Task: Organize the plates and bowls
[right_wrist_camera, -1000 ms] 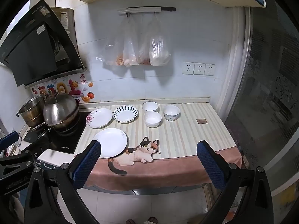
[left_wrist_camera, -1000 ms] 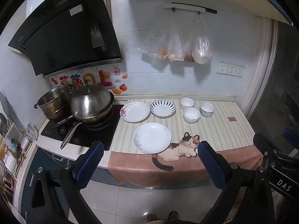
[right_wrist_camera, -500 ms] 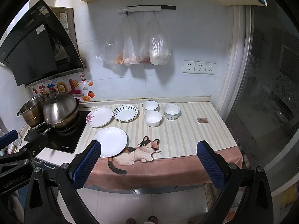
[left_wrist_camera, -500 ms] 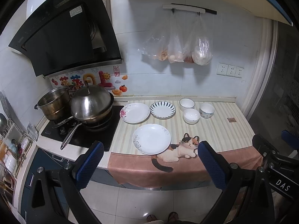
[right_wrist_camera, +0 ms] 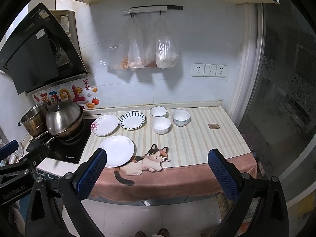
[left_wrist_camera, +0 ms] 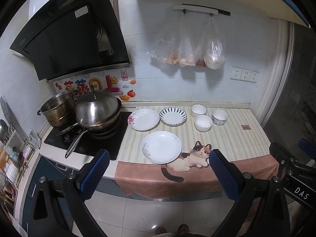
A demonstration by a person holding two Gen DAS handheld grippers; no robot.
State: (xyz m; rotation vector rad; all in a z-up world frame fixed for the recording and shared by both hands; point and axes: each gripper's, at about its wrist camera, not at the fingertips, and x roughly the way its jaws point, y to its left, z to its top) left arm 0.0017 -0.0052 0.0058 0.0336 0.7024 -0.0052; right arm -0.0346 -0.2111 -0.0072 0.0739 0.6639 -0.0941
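Both pairs of jaws stand spread wide with nothing between them: the left gripper (left_wrist_camera: 159,174) and the right gripper (right_wrist_camera: 157,174) hang out over the floor in front of the counter (left_wrist_camera: 233,138), well apart from every dish. On the striped cloth (right_wrist_camera: 197,144) that covers the counter, the plain white plate (left_wrist_camera: 161,146) lies nearest the front edge, just beside the printed cat (left_wrist_camera: 192,161) on the cloth's pink border. Behind it, near the wall, sit the rose-patterned plate (left_wrist_camera: 143,119) and the blue-striped plate (left_wrist_camera: 173,116), side by side and almost touching. To their right the three bowls cluster close: the back white bowl (left_wrist_camera: 198,110), the front white bowl (left_wrist_camera: 203,122) and the dotted bowl (left_wrist_camera: 219,117). A small brown square (left_wrist_camera: 244,127) lies alone farther right on the cloth. Left of the plates is the black hob (left_wrist_camera: 110,138), which carries a lidded steel pan (left_wrist_camera: 97,110) whose long handle (left_wrist_camera: 76,143) juts toward the front edge, and a steel pot (left_wrist_camera: 58,110) behind it. A black range hood (left_wrist_camera: 69,31) leans out above them. On the wall, plastic bags (left_wrist_camera: 189,49) hang from a rail (left_wrist_camera: 201,9) over the dishes, and a row of sockets (left_wrist_camera: 244,75) sits to the right. The person's toes (right_wrist_camera: 152,233) show at the bottom.
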